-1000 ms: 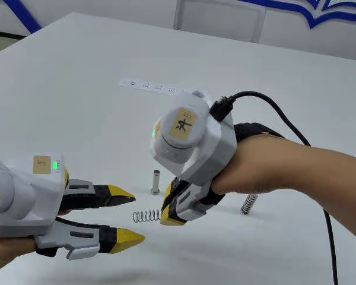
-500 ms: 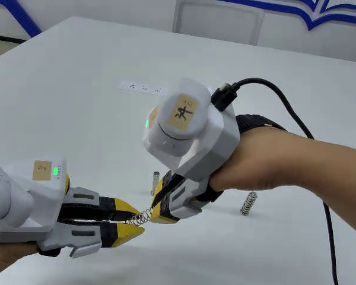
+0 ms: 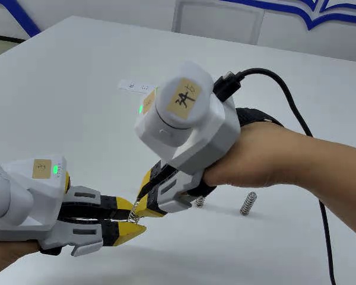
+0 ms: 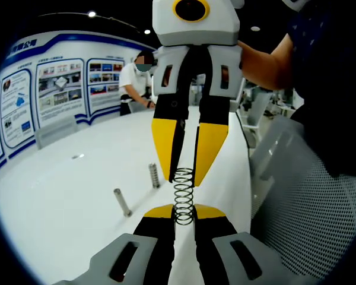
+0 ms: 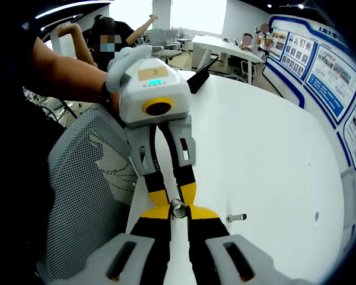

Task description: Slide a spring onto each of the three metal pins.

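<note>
White worktop (image 3: 77, 89). Above it my right tongs (image 3: 143, 208) and left tongs (image 3: 133, 221) met tip to tip, each nearly closed on one end of a single spring (image 4: 183, 196) held clear of the surface. I judged the coil light, springy and apt to buckle or flick away, so it was best gripped by its end turns. A bare pin (image 4: 121, 202) stood upright nearby. The left pinch seemed shallow, though I could not confirm it.

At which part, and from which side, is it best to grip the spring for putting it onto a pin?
Probably near one end, pinched across the coils from the side. The spring is a thin open coil, its ends in the left hand-held gripper and right hand-held gripper; a side pinch leaves the far end's bore free.
</note>
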Action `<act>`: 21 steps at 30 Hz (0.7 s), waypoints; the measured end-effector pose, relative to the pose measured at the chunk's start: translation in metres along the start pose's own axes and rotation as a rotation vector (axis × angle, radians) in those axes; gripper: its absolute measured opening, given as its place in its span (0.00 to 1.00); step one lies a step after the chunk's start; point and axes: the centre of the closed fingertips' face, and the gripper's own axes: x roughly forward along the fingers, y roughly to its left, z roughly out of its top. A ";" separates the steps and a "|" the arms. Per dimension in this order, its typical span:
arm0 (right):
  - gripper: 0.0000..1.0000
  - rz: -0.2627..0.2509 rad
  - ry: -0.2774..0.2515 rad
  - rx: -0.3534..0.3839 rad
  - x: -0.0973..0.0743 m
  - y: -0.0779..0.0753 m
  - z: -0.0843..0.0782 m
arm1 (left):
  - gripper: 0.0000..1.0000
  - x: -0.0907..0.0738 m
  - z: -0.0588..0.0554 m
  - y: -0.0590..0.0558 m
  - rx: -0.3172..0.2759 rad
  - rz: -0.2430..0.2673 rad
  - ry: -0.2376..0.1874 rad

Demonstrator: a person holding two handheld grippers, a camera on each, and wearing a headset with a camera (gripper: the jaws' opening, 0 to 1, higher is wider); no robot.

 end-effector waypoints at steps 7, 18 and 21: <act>0.11 -0.001 0.008 -0.003 0.000 -0.001 0.000 | 0.12 0.002 0.000 0.000 -0.002 0.000 -0.002; 0.11 -0.025 0.055 0.004 -0.008 -0.018 -0.012 | 0.24 -0.010 -0.005 0.010 -0.053 0.048 -0.008; 0.11 -0.044 0.068 0.006 -0.016 -0.030 -0.014 | 0.26 -0.016 -0.007 0.014 -0.067 0.074 -0.015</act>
